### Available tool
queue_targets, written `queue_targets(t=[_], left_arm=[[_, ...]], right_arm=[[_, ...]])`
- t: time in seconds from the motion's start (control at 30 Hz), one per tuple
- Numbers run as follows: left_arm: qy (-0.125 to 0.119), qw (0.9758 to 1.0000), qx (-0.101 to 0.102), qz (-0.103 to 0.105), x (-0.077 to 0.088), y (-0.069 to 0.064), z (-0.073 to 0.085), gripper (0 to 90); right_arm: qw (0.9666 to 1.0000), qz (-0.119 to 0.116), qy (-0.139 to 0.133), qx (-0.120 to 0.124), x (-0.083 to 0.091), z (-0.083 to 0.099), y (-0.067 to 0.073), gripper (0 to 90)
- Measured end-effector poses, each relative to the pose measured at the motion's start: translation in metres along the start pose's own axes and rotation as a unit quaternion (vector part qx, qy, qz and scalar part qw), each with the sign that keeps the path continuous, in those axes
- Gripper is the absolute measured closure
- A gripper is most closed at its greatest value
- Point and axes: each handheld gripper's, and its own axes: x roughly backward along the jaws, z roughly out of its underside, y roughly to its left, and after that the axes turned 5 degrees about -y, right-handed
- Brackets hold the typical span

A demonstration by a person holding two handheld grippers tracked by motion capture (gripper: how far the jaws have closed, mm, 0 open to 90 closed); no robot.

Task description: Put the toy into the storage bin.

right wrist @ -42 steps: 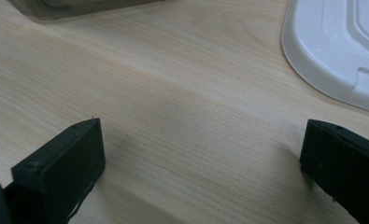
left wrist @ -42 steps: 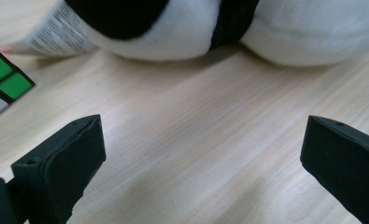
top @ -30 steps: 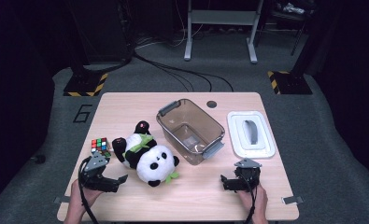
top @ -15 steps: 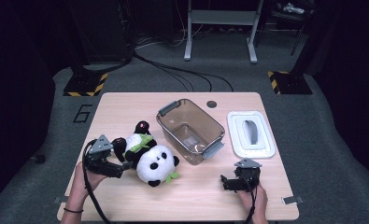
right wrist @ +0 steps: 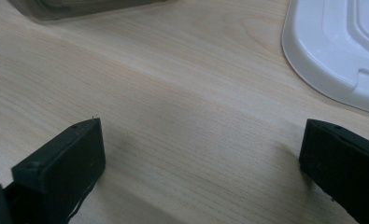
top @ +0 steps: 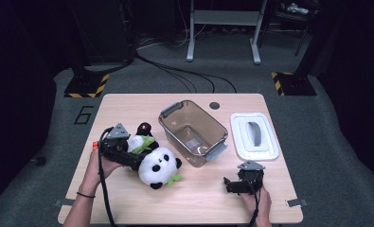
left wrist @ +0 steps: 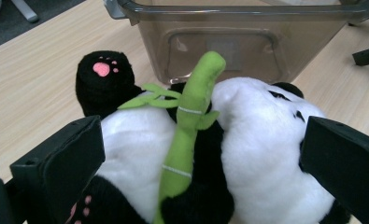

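We've got a light wooden table (top: 128,106) here: black-and-white plush panda (top: 158,163) near left, clear brown plastic bin (top: 192,132) centre, white plastic lid (top: 253,135) right.

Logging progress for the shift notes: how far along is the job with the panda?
Done: the white lid is off. In hand: the open left gripper straddles the black-and-white plush panda. Left: the clear brown plastic bin holds nothing; the right gripper rests open on the table.
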Motion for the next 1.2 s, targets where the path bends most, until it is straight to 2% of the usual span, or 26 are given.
queue_targets(t=[0.23,0.33,0.4,0.47,0.53,0.6,0.67,0.83,1.0,1.17,1.2], left_arm=[[0.017,0.9998,0.006,0.001,-0.018,0.002,-0.003,0.0],[0.020,0.9998,0.008,-0.004,-0.023,0.004,-0.003,2.2],[0.020,0.9997,0.009,-0.005,-0.026,0.004,-0.002,13.7],[0.027,0.9996,0.008,-0.005,-0.029,0.003,-0.002,17.8],[0.031,0.9994,0.008,-0.012,-0.032,0.002,-0.001,29.3],[0.039,0.9992,0.006,-0.009,-0.035,0.001,0.000,34.3],[0.050,0.9986,0.003,-0.019,-0.039,0.000,0.003,44.2],[0.042,0.9983,-0.005,-0.040,-0.040,-0.004,0.007,69.5],[0.033,0.9986,-0.014,-0.039,-0.038,-0.004,0.008,74.6],[0.020,0.9996,-0.008,-0.019,-0.030,-0.004,0.009,75.4],[0.021,0.9996,-0.013,-0.015,-0.027,-0.003,0.009,75.4]], right_arm=[[1.0000,-0.002,0.001,-0.002,0.000,0.000,0.001,0.0],[1.0000,-0.003,0.000,0.000,0.000,0.000,0.000,0.0],[1.0000,-0.003,0.000,-0.001,0.000,0.000,0.001,0.0],[1.0000,-0.003,0.000,-0.001,0.000,0.000,0.001,0.0],[1.0000,-0.003,0.000,-0.001,0.000,0.000,0.001,0.0],[1.0000,-0.003,0.000,-0.001,0.000,0.000,0.001,0.0],[1.0000,-0.003,0.000,-0.001,0.000,0.000,0.001,0.0],[1.0000,-0.003,0.000,-0.001,0.000,0.000,0.001,0.0],[1.0000,-0.003,0.000,0.000,0.000,0.000,0.001,0.0],[1.0000,-0.003,0.000,-0.001,0.000,0.000,0.001,0.0],[1.0000,-0.003,0.000,-0.001,0.000,0.000,0.001,0.0]])
